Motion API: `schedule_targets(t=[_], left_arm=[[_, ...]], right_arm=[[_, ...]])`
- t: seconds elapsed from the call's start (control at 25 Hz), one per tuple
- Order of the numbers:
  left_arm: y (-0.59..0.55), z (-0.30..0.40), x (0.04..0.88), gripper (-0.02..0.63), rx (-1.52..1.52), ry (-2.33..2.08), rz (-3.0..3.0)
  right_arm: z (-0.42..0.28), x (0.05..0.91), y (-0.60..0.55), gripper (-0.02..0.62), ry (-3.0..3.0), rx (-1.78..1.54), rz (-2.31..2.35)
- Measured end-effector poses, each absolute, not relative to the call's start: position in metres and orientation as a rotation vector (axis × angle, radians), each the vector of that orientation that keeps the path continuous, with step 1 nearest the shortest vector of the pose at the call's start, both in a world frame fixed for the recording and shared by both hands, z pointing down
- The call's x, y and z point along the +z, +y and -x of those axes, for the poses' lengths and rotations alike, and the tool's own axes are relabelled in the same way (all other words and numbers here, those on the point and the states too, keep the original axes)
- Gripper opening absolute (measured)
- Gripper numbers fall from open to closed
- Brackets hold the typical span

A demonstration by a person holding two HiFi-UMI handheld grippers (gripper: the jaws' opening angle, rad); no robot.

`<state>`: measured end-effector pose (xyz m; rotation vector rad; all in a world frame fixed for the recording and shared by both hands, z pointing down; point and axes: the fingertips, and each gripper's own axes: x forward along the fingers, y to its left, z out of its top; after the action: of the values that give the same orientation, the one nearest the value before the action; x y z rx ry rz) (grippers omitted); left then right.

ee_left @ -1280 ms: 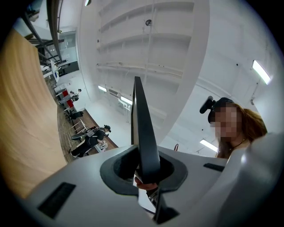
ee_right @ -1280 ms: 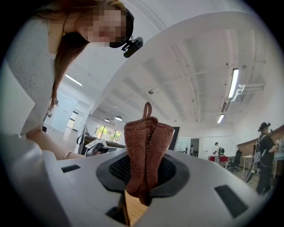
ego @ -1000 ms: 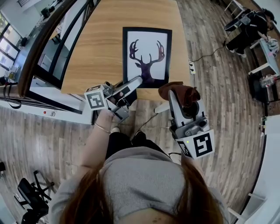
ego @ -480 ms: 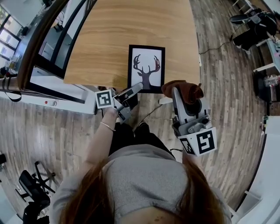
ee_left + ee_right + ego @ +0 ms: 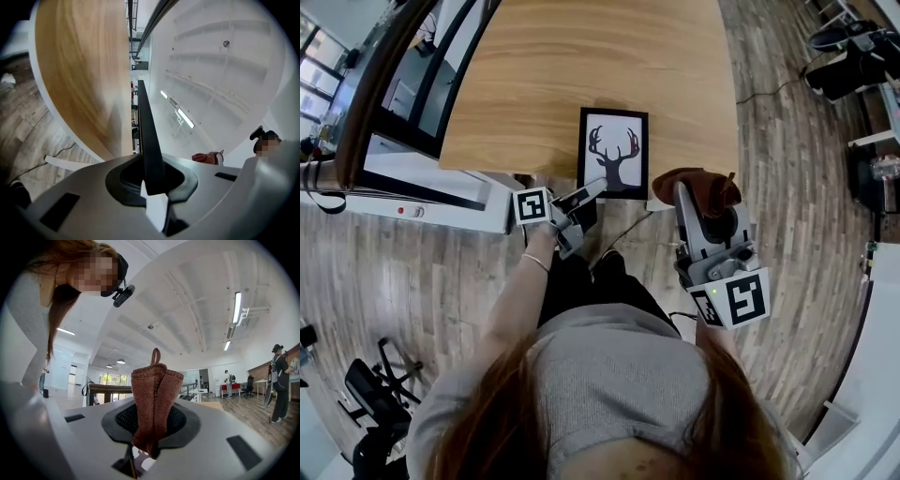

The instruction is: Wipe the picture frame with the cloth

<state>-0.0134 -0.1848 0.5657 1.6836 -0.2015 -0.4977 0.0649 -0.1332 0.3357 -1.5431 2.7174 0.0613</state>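
While edge-on, frame [image 5: 149, 140] between left fingers [image 5: 124, 183]

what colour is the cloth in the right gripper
The cloth is a reddish-brown knit, clearest in the right gripper view.

Counts:
- table [image 5: 581, 66]: 1
- picture frame [image 5: 613, 152]: 1, at the table's near edge
- cloth [image 5: 701, 183]: 1, brown, by the table's near right corner
- grippers: 2, the left gripper [image 5: 592, 190] and the right gripper [image 5: 686, 192]
- marker cubes: 2, a left cube [image 5: 532, 205] and a right cube [image 5: 736, 298]
- people: 3, one person [image 5: 609, 394] holding the grippers, plus two bystanders in the right gripper view, the nearer bystander [image 5: 280, 380] and the farther bystander [image 5: 227, 378]
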Motion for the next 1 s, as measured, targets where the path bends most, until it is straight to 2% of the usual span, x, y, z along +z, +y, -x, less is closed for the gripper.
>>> schedule_targets(t=[0.6,1.0], left_arm=[[-0.191,0.015,0.609,0.048,-0.506,-0.208,-1.564],[-0.190,0.012,0.616,0.048,-0.492,-0.131,-1.581]], right_arm=[[-0.060,0.346,-0.133,0.097,2.718,0.031,1.597],[-0.038,0.381,-0.154,0.097,2.741,-0.117,1.631]])
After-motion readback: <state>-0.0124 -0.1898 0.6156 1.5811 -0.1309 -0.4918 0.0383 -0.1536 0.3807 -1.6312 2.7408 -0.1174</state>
